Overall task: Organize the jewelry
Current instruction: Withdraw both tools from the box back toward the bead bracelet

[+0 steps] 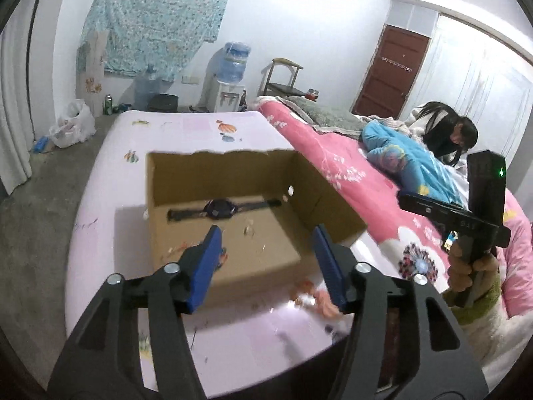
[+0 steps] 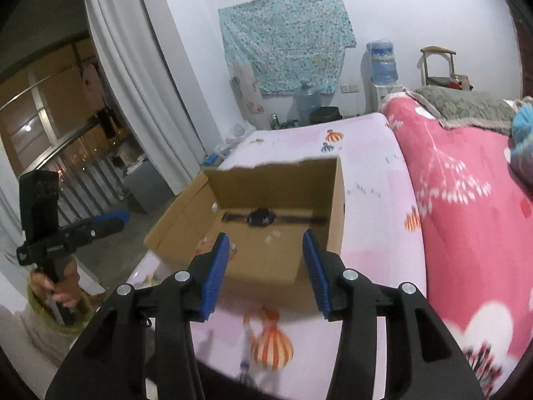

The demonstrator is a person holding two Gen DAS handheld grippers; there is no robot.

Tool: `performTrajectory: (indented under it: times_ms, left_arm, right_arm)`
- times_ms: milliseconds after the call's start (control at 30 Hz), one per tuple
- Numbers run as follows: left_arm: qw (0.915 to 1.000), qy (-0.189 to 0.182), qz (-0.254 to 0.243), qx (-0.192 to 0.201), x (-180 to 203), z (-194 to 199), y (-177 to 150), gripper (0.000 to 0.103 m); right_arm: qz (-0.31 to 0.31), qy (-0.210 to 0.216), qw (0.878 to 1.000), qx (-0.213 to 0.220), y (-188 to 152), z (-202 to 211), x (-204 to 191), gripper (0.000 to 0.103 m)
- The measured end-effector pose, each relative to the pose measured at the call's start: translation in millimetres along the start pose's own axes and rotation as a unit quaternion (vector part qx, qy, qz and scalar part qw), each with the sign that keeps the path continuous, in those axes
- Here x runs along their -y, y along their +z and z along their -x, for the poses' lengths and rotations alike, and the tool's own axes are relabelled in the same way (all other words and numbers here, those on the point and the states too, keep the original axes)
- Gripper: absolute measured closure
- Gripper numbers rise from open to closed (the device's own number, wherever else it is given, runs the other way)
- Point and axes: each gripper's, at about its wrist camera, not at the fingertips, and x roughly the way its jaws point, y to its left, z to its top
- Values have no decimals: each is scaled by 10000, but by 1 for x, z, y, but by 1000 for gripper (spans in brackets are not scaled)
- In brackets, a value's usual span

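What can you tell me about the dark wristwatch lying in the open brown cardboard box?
The dark wristwatch has a round, near-black case and two dark straps stretched out flat, one to each side. It lies unfastened on the floor of the open brown cardboard box, close to the far wall and parallel to it. Nothing grips it; small pale bits lie nearby without touching it. Blur hides finer detail.

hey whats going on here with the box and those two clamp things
A person is sorting jewelry into an open cardboard box on a pink-covered table beside a bed. A dark watch lies flat along the back of the box floor, with a few small bits scattered nearer the front. The left gripper and right gripper both sit in front of the box, jaws open and empty.
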Motion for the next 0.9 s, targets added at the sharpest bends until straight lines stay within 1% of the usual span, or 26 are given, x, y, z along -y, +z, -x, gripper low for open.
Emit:
performTrajectory:
  times_ms: [67,133,167,233,300,400,433,467,567,667,800,900]
  left_arm:
    - [9994,290,-177,-23,2,3,-17,38]
    - [9979,532,-315,-167,4,-2,-38,37]
    - [9975,585,-327,-217,4,-4,-44,36]
    - [9952,804,-357,-431,6,-19,-61,35]
    - [9925,1009,-413,-559,5,-33,-69,35]
    - [9859,1420,-659,-583,-2,-49,-75,35]
    - [9846,1492,-698,-592,-5,-52,-76,35]
    - [9836,1545,-700,-608,-8,-57,-75,35]
    - [9843,1541,-523,-682,-21,-72,-74,35]
    - [9847,1547,-418,-686,-28,-79,-73,35]
    - [9860,1510,-338,-613,-32,-80,-72,35]
    - [9876,1453,-264,-538,-36,-83,-69,35]
  right_arm:
    - [-80,2,10000,-21,-23,6,1,58]
    - [-201,31,9997,-120,-43,4,3,58]
    - [-256,18,9995,-180,-51,2,2,58]
    - [-422,33,9984,-367,-67,-9,2,58]
    - [-581,104,9970,-510,-77,-20,3,58]
    - [-830,245,9935,-737,-80,-48,5,58]
    - [-862,246,9928,-790,-80,-55,6,61]
    - [-904,238,9920,-844,-78,-63,8,65]
    - [-1111,247,9886,-981,-71,-86,15,72]
    - [-1321,234,9854,-1048,-66,-101,24,75]
    - [-1471,325,9842,-928,-61,-104,30,75]
    - [-1474,359,9844,-895,-60,-105,32,76]
